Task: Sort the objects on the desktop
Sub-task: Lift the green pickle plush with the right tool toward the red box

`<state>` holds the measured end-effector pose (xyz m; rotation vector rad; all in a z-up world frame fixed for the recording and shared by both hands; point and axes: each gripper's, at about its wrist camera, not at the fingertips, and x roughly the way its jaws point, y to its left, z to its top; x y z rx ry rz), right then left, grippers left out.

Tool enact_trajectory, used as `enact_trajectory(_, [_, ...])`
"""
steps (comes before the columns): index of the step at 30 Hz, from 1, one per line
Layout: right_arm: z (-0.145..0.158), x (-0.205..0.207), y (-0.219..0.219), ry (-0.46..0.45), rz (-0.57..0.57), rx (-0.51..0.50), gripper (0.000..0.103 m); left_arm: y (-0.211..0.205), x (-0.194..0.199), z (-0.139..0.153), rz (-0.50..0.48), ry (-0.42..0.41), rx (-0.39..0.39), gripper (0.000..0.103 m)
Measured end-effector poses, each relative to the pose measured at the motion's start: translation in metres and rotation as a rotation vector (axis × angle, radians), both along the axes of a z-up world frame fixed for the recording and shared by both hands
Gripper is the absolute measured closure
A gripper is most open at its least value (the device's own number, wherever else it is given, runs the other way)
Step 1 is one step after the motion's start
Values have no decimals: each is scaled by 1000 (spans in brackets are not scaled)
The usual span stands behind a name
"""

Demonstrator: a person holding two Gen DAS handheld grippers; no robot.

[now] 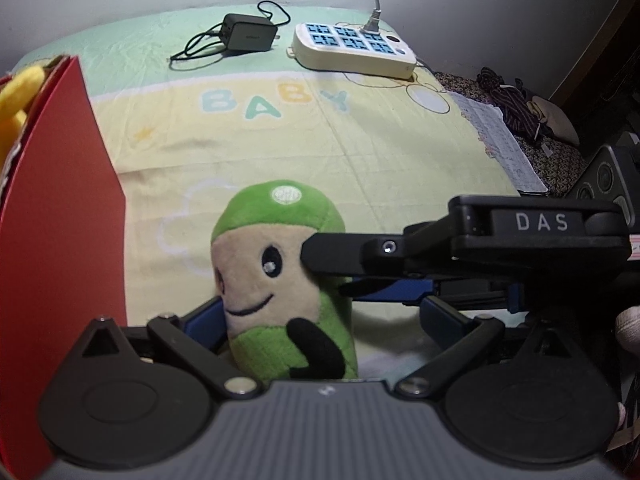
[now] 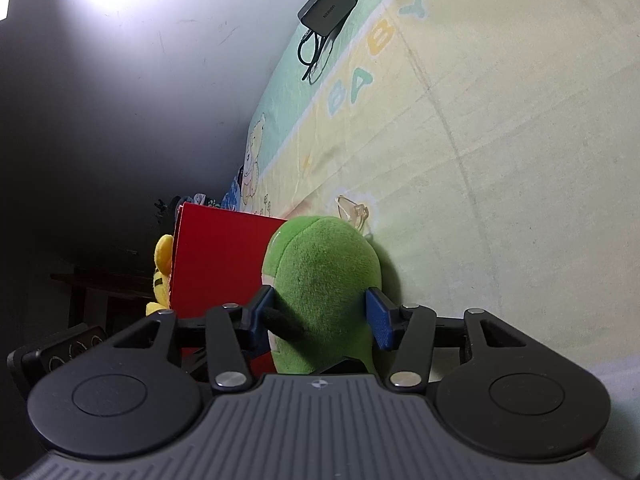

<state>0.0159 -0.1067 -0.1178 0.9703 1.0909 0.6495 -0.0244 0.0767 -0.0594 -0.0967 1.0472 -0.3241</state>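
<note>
Holding our left gripper [image 1: 320,320] with its blue-padded fingers spread wide, we have the green and beige plush toy with a smiling face [image 1: 280,280] standing upright between them; the left pad sits close against its side and the right pad stands clear of it, so nothing is clamped. Our right gripper [image 2: 320,316] comes in from the right in the left wrist view, its black upper finger [image 1: 344,256] lying just beside the toy's face. In its own view the two blue pads sit on either side of the toy's green back, partly apart; the left pad is at the fabric beside the black plush arm, the right pad at the edge of the body, and we cannot tell whether they press on it. No earlier view is at hand to compare.

Just to the left of the toy stands a red cardboard box [image 1: 68,200], with a yellow plush toy [image 1: 18,100] poking over its far rim. Everything rests on a pale yellow and green cloth printed with "BABY" [image 1: 360,152]. Well beyond, near the wall, lie a black power adapter with a coiled cable [image 1: 250,32] and a cream power strip with blue sockets [image 1: 352,46]. Dark clothing [image 1: 516,104] lies off the cloth's right edge.
</note>
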Motion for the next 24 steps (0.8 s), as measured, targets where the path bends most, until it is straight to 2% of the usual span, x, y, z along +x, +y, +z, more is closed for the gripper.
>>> enact_trajectory(9, [11, -17, -13, -27, -21, -45, 52, -16, -16, 7, -79, -14, -25, 3])
enact_trajectory(15, [24, -39, -21, -61, -67, -67, 52, -24, -30, 22, -125, -70, -30, 3])
enact_trajectory(24, [63, -69, -22, -208, -120, -125, 52, -18, -49, 56, -128, -174, -78, 3])
